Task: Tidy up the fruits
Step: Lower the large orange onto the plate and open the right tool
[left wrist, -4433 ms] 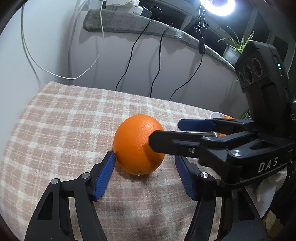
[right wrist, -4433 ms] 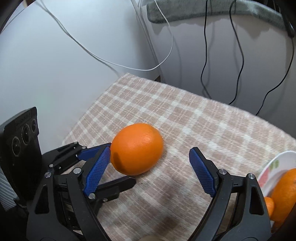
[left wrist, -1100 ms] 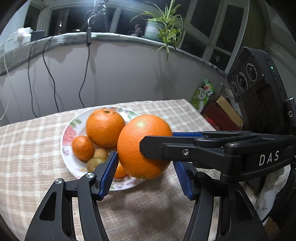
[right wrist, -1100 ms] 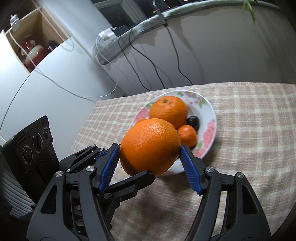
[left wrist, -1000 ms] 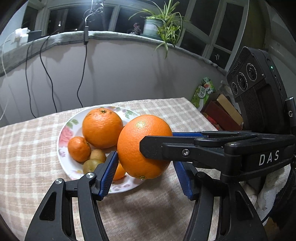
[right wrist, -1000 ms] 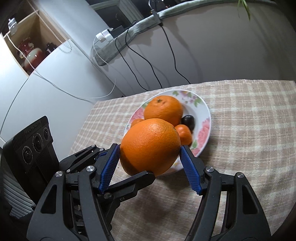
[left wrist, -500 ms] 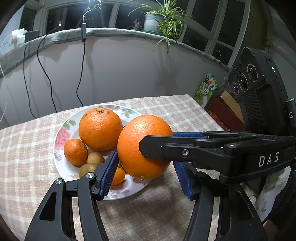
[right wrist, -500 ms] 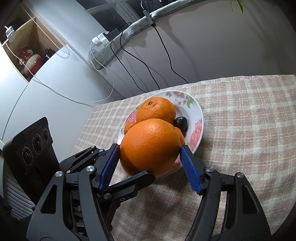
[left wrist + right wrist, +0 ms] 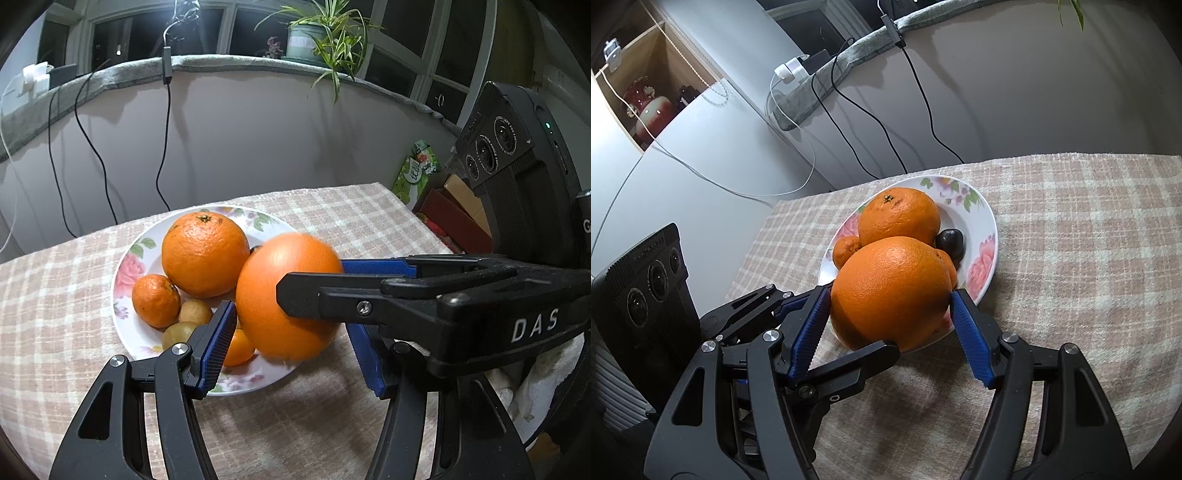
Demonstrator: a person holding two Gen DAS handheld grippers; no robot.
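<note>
A big orange (image 9: 266, 302) (image 9: 894, 291) hangs just above the near edge of a flowered plate (image 9: 123, 269) (image 9: 986, 236). My right gripper (image 9: 890, 295) is shut on the big orange, a blue pad on each side. In the left wrist view its fingers (image 9: 369, 302) cross in from the right. My left gripper (image 9: 290, 325) also closes around the big orange; its right pad is partly hidden. On the plate lie a second orange (image 9: 205, 254), a mandarin (image 9: 155, 301), two small brown fruits (image 9: 194, 312) and a dark fruit (image 9: 951, 240).
A checked cloth (image 9: 55, 332) covers the table. Boxes (image 9: 454, 218) and a green packet (image 9: 417, 173) stand past the table's right edge. A curved wall with hanging cables (image 9: 162, 147) runs close behind. A potted plant (image 9: 310, 37) sits on the ledge.
Since the oldest frames the big orange has been lifted off the bare cloth and carried to the plate. Over the last second the plate has slid slightly further under it.
</note>
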